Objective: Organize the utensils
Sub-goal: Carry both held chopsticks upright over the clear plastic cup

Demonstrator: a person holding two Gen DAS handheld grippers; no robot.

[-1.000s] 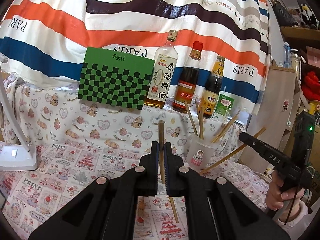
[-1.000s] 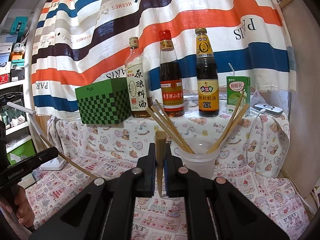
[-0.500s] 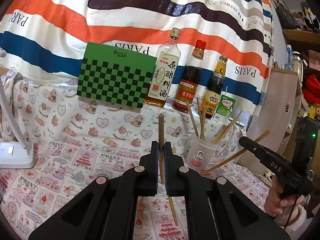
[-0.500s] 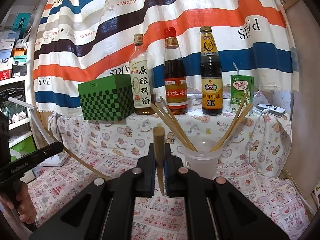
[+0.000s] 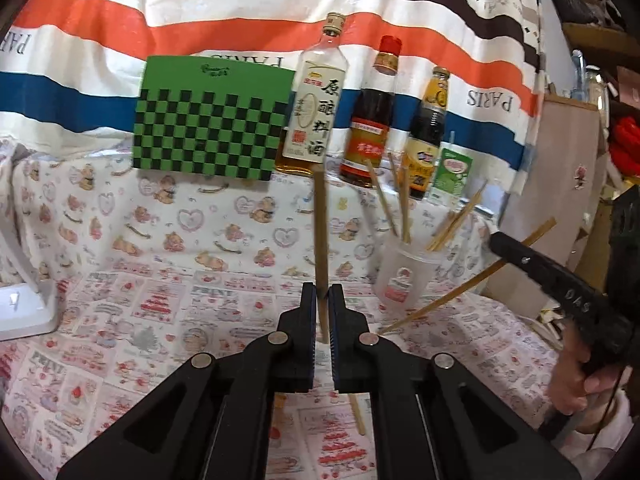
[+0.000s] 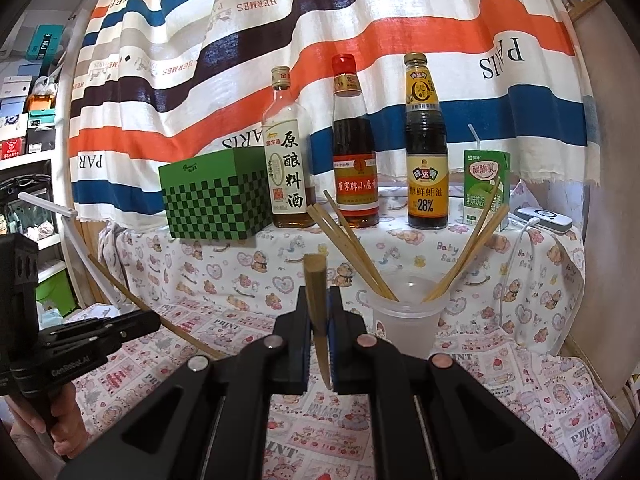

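A frosted plastic cup [image 5: 400,280] [image 6: 404,320] on the patterned tablecloth holds several wooden chopsticks leaning outward. My left gripper [image 5: 322,300] is shut on one chopstick [image 5: 320,232] that stands nearly upright between its fingers, left of the cup. In the right wrist view the left gripper [image 6: 132,326] shows at the left edge, a hand on its handle. My right gripper [image 6: 318,296] is shut on another chopstick [image 6: 316,280], just left of the cup and near it. In the left wrist view the right gripper [image 5: 504,246] carries its chopstick [image 5: 448,296] slanting down past the cup.
On a raised shelf behind stand a green checkered box [image 5: 212,132], three sauce bottles [image 6: 354,152] and a green drink carton [image 6: 486,184]. A white lamp base [image 5: 24,308] sits at the left. A white device with a cable [image 6: 544,218] lies at the right.
My left gripper has come a little forward and down with its chopstick, nearer the cup. The right gripper has stayed put, still holding its chopstick.
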